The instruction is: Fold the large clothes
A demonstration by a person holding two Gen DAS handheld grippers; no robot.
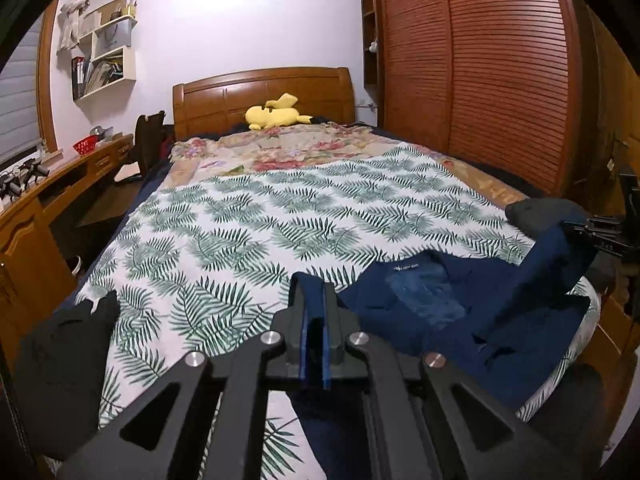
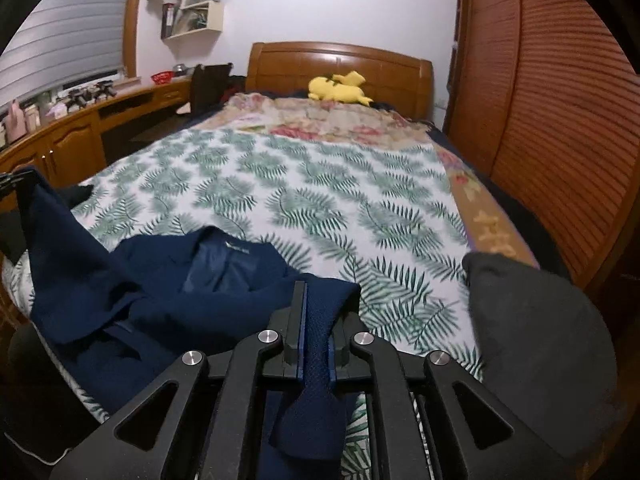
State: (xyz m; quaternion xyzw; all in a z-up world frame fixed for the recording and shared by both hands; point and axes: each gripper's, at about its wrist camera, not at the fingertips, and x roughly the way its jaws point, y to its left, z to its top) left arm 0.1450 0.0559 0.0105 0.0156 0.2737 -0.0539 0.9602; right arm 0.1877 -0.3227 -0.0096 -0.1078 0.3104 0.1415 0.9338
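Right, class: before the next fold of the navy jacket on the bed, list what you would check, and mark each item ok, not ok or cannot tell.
1. Left gripper shut on the jacket: ok.
2. Right gripper shut on the jacket: ok.
3. Jacket lying flat: not ok, it is bunched.
4. Leaf-print sheet ahead free of objects: ok.
5. Dark garment clear of the jacket: cannot tell.

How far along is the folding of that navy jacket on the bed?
Early. Done: the navy jacket lies open on the leaf-print sheet, lining up. In hand: left gripper and right gripper each pinch its fabric. Left: every fold; the dark garments at both edges look untouched.
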